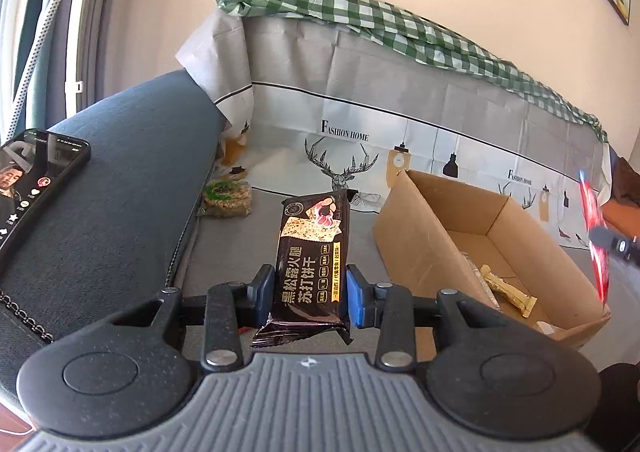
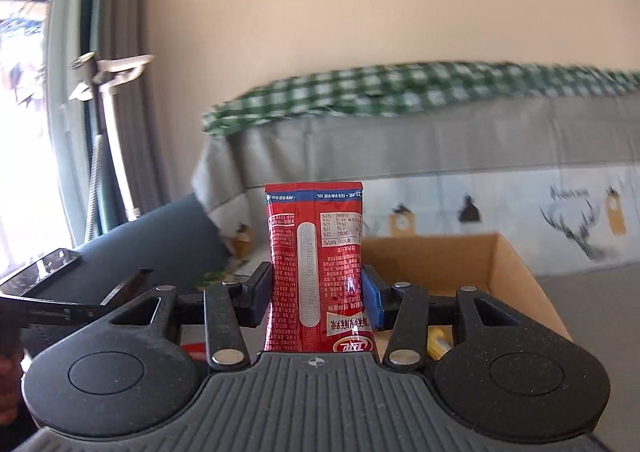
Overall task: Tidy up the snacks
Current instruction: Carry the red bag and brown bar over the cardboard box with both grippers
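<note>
My left gripper (image 1: 311,292) is shut on a dark brown cracker packet (image 1: 311,260) and holds it upright above the grey sofa seat, left of an open cardboard box (image 1: 424,236). My right gripper (image 2: 316,294) is shut on a red snack packet (image 2: 316,268), held upright in front of the same box (image 2: 516,264). The red packet also shows in the left wrist view (image 1: 596,236), at the box's right edge. Yellow packets (image 1: 508,292) lie inside the box. A green-labelled snack (image 1: 226,198) lies on the seat by the armrest.
A phone (image 1: 32,180) with a lit screen lies on the dark blue armrest (image 1: 132,188). The sofa back (image 1: 400,100) carries a grey printed cover and a green checked cloth (image 1: 360,20). Curtains and a window are at the left.
</note>
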A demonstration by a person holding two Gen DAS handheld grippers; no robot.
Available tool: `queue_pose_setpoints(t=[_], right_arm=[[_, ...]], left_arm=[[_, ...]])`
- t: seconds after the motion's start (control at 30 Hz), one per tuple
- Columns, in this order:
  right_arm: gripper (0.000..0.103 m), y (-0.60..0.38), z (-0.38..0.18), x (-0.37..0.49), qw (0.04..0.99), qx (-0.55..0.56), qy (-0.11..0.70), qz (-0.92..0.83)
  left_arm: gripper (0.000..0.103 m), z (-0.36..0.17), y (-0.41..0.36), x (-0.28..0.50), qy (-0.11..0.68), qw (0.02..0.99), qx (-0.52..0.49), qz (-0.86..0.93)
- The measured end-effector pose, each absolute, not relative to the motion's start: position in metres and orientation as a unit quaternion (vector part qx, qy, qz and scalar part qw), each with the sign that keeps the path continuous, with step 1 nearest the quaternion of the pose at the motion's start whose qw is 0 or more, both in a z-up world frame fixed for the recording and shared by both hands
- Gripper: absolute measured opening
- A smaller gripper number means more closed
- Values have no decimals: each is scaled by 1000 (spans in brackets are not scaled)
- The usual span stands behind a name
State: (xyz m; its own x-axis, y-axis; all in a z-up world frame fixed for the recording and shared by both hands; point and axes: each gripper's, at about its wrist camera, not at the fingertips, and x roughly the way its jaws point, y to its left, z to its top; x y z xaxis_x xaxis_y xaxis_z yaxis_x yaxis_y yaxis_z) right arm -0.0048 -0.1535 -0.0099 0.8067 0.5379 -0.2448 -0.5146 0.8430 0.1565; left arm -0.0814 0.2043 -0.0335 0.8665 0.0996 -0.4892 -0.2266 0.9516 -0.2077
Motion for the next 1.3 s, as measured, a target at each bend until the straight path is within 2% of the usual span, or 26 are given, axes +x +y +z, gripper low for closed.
queue_pose_setpoints(t=[0.23, 1.1, 1.3], right_arm=[[48, -167, -25, 3, 954, 55, 149, 253], [49, -181, -23, 0, 955, 76, 137, 252], [49, -172, -26, 6, 959, 65, 160, 223]], left_arm=[[41, -36, 206, -74, 250, 954, -138, 90], [41, -36, 200, -65, 261, 953, -122, 88], [41, -36, 200, -63, 265, 954, -114, 84]])
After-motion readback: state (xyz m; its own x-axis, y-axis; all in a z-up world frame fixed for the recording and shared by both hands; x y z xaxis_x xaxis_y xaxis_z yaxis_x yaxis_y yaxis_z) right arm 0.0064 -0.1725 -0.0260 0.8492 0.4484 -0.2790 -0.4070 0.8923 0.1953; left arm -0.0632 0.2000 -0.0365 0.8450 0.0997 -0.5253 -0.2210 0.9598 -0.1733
